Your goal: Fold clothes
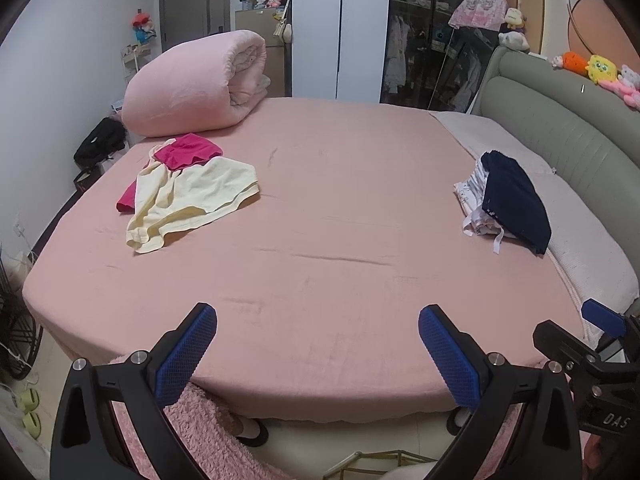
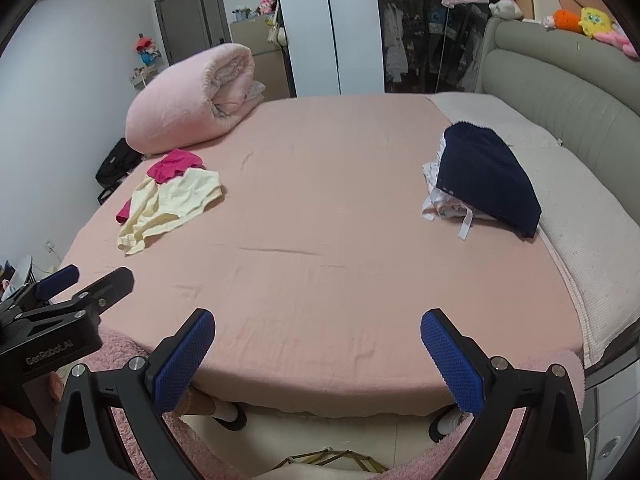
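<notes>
Both grippers wait wide apart at the near edge of the bed point(image 1: 320, 208), holding nothing.

The rolled quilt point(image 1: 192, 84) sits pushed back, apparently for folding room; folded stack point(image 1: 508, 200) by the headboard looks done; cream garment point(image 1: 188, 200) and pink one point(image 1: 186, 152) lie crumpled far-left; left gripper point(image 1: 318, 346) and right gripper point(image 2: 318, 348) empty.

Home bedroom, lived-in

Big bed point(image 1: 304, 208) with pink sheet, padded grey headboard point(image 1: 560, 128) on one side, rolled pink duvet point(image 1: 192, 84) at far corner; plush toys point(image 1: 600, 68) lined along headboard top, dark glass-front wardrobe point(image 1: 428, 32) with clothes hanging inside, door point(image 1: 196, 0) in far wall, loose garments point(image 1: 188, 192) and a small stack of clothes point(image 1: 508, 200) lying on the sheet, black bag point(image 1: 100, 144) on floor by wall
</notes>
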Available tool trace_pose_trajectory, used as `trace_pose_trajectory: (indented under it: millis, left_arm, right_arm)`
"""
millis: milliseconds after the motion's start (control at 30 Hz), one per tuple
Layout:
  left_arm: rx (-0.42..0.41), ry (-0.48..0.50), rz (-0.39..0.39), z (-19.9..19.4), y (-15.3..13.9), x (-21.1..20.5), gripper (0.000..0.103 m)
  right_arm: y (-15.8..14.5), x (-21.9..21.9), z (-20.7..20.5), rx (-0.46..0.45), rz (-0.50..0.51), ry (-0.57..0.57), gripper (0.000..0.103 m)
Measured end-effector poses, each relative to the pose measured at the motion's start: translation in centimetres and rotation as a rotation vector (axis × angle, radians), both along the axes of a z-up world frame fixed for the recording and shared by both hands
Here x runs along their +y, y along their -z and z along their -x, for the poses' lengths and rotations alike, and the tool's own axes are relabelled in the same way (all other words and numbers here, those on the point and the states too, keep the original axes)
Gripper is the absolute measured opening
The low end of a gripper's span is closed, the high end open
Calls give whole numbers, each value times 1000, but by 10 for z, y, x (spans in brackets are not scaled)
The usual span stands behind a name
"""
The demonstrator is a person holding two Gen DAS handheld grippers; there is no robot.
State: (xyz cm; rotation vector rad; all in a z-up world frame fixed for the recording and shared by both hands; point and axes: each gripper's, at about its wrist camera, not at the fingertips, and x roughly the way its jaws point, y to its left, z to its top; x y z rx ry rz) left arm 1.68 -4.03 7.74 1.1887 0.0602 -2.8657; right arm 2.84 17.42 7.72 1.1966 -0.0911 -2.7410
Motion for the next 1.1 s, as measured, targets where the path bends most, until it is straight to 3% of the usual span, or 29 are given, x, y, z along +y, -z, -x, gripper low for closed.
trace_pose_trajectory:
  millis: [167, 367, 500, 633, 733, 833, 900, 1100]
  left_arm:
    - [-10, 5, 3, 7, 4, 4, 103]
    - [23, 23, -13, 25, 14, 4, 103]
    - [-11, 33, 32, 81, 61, 8, 103]
    - [-86, 1, -44, 142, 121, 0, 103]
    - [-139, -12, -27, 184, 165, 1, 103]
    - [-139, -6, 21, 206, 189, 4, 103]
    - [-178, -11, 43, 220, 203, 3, 103]
    - [-199, -36, 2, 228, 216, -6, 103]
  right_arm:
    - [9, -6, 21, -30, -4, 0, 103]
    - [15, -9, 33, -5, -23, 0, 103]
    - [47, -17, 72, 11, -66, -27, 103]
    - [97, -14, 130, -20, -35, -19, 103]
    - [136, -7, 173, -74, -12, 22, 103]
    - [164, -3, 202, -59, -48, 61, 103]
    - [187, 2, 223, -103, -53, 86, 103]
    - [212, 13, 242, -164, 6, 146, 103]
